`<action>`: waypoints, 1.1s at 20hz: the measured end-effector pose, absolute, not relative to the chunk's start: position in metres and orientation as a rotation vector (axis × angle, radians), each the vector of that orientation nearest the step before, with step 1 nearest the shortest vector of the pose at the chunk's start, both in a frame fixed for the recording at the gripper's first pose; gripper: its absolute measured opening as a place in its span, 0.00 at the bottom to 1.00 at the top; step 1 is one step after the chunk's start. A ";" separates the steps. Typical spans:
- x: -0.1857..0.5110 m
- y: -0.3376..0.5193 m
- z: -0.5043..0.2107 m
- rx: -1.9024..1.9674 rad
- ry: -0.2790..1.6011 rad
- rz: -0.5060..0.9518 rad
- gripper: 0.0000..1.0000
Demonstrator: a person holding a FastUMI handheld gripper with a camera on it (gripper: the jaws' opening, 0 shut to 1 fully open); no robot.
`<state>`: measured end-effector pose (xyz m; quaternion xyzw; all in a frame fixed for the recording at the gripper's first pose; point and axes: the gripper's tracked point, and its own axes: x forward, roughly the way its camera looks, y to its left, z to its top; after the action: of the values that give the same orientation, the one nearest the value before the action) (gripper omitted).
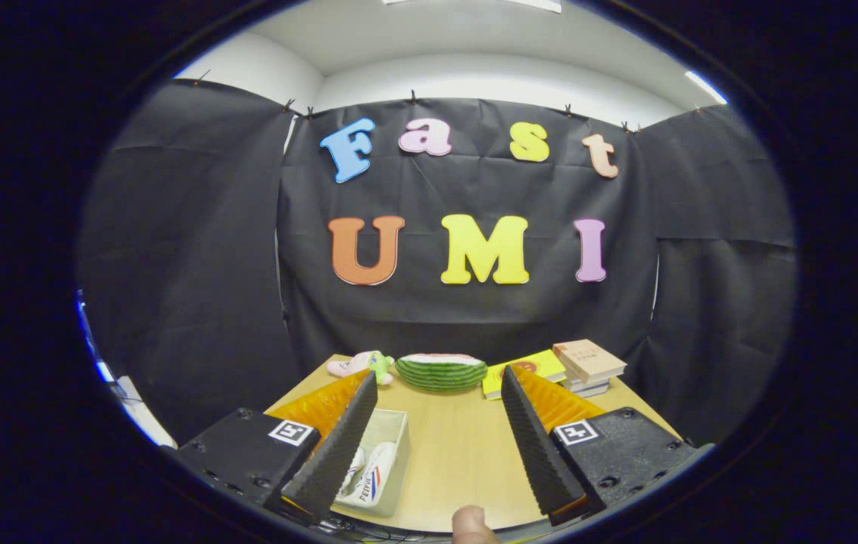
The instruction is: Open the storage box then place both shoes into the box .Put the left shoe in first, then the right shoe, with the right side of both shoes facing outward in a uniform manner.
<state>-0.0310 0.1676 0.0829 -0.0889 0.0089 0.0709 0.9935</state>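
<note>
My gripper (pixel 438 378) is open, its two fingers spread wide above the wooden table (pixel 459 453), with nothing between them. A pale storage box (pixel 391 431) stands on the table near its front edge, partly hidden behind the left finger (pixel 338 446), and its top is open. Inside it lie white shoes (pixel 374 472) with red and blue stripes on the side that shows; the finger covers part of them, so I cannot tell how they are turned. The gripper is above and behind the box and does not touch it.
At the table's far edge lie a pink and green plush toy (pixel 357 365), a watermelon-slice cushion (pixel 441 372), a yellow book (pixel 527 369) and a stack of books (pixel 589 364). A person's fingertip (pixel 470 525) shows at the table's front edge.
</note>
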 end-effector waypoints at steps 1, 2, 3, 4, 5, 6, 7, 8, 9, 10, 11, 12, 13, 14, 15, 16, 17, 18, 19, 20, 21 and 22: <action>-0.035 0.161 0.080 -0.177 0.008 0.135 1.00; -0.038 0.156 0.077 -0.171 -0.001 0.134 1.00; -0.038 0.150 0.073 -0.161 0.000 0.131 1.00; -0.040 0.145 0.069 -0.149 0.006 0.131 1.00; -0.041 0.139 0.066 -0.138 0.008 0.125 1.00; -0.041 0.134 0.062 -0.137 0.022 0.123 1.00; -0.040 0.131 0.059 -0.143 0.023 0.124 1.00; -0.038 0.128 0.057 -0.147 0.032 0.122 1.00; -0.038 0.126 0.051 -0.144 0.045 0.122 1.00; -0.039 0.126 0.046 -0.145 0.057 0.131 1.00; -0.038 0.125 0.044 -0.150 0.061 0.132 1.00; -0.037 0.122 0.043 -0.158 0.067 0.126 1.00; -0.037 0.119 0.041 -0.163 0.067 0.121 1.00; -0.036 0.117 0.041 -0.171 0.066 0.119 1.00; -0.036 0.116 0.041 -0.170 0.060 0.117 1.00; -0.037 0.117 0.042 -0.163 0.055 0.119 1.00; -0.037 0.118 0.041 -0.154 0.055 0.123 1.00; -0.038 0.119 0.040 -0.146 0.057 0.132 1.00; -0.039 0.121 0.039 -0.143 0.061 0.142 1.00; -0.039 0.122 0.039 -0.145 0.062 0.148 1.00; -0.040 0.124 0.039 -0.148 0.066 0.157 1.00; -0.041 0.125 0.038 -0.148 0.071 0.163 1.00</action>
<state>-0.0413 0.1246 0.0378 -0.0738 0.0357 0.0813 0.9933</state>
